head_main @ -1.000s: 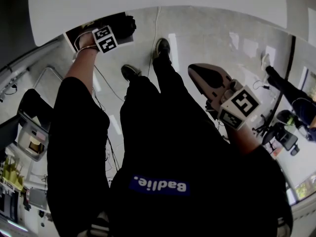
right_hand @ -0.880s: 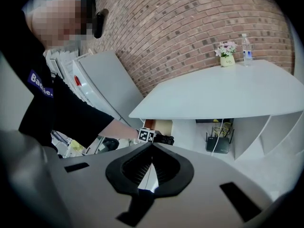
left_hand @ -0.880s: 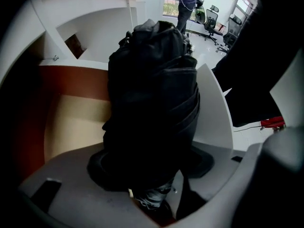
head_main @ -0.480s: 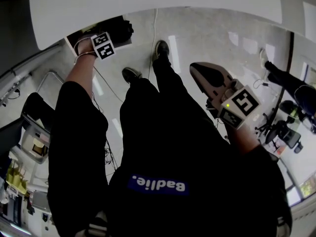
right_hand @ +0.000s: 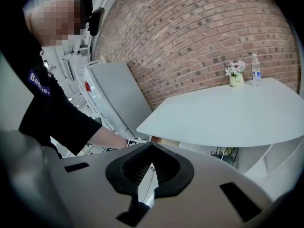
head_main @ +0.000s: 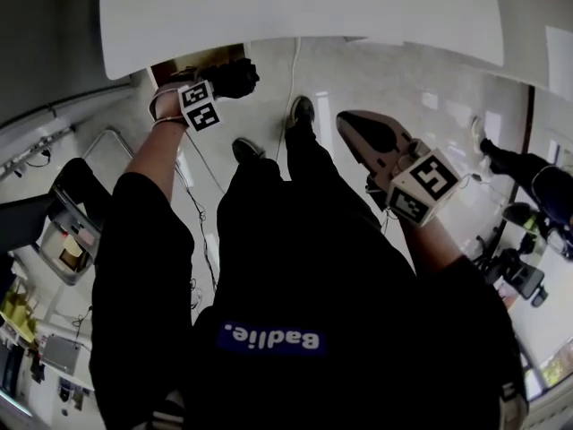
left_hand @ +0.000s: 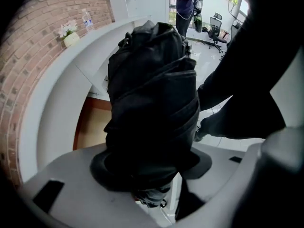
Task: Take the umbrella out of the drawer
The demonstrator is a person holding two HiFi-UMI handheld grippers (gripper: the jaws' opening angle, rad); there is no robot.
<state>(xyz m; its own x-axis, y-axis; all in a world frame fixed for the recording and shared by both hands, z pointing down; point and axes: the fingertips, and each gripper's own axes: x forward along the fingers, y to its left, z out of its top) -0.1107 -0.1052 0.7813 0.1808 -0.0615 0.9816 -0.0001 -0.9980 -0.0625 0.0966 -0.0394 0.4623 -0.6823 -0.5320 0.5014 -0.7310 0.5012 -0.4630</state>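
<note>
Left gripper [left_hand: 148, 172] has its jaws clamped on the folded black umbrella [left_hand: 152, 99], having just been closing. The umbrella's long axis runs in line with the jaws, far end pointing away from the gripper and downward. It sits beside the open drawer [left_hand: 92, 122], close under the white table [head_main: 295, 7] edge. Bare floor [head_main: 376, 79] lies open to its right, past the person's shoes [head_main: 301, 112]. Right gripper [right_hand: 150, 175] is closed and empty, well apart.

Roofed along the top by the white tabletop [head_main: 295, 7]; tight beneath it at the open drawer [head_main: 166, 68], upper left. Clear over bare floor [head_main: 385, 70], upper centre. Hemmed by the person's legs [head_main: 295, 173], centre, and a grey cart [head_main: 67, 240], left.
</note>
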